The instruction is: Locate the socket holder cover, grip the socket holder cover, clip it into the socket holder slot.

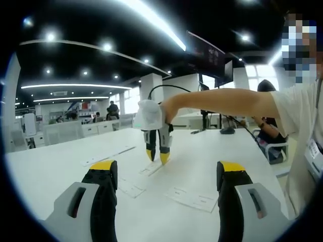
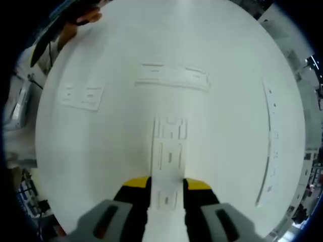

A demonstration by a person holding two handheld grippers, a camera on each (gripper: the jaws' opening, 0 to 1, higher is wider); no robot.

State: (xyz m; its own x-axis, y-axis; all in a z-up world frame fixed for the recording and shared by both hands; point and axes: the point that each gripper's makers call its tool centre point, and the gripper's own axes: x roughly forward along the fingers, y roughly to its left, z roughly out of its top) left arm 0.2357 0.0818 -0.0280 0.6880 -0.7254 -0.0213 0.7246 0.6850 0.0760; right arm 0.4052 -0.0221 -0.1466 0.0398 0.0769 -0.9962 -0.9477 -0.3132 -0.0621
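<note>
Right gripper (image 2: 166, 187) jaws pinch one end of the long white socket holder cover (image 2: 169, 156); its other end stretches forward over the white table (image 2: 227, 75). Left gripper (image 1: 169, 174) jaws spread wide, nothing between them, well apart from the cover.

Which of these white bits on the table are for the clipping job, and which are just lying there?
For the job: white slotted strip between the right gripper's jaws, probably the cover; wide piece beyond it, maybe the holder.
Lying about: small plate, long thin strip.
</note>
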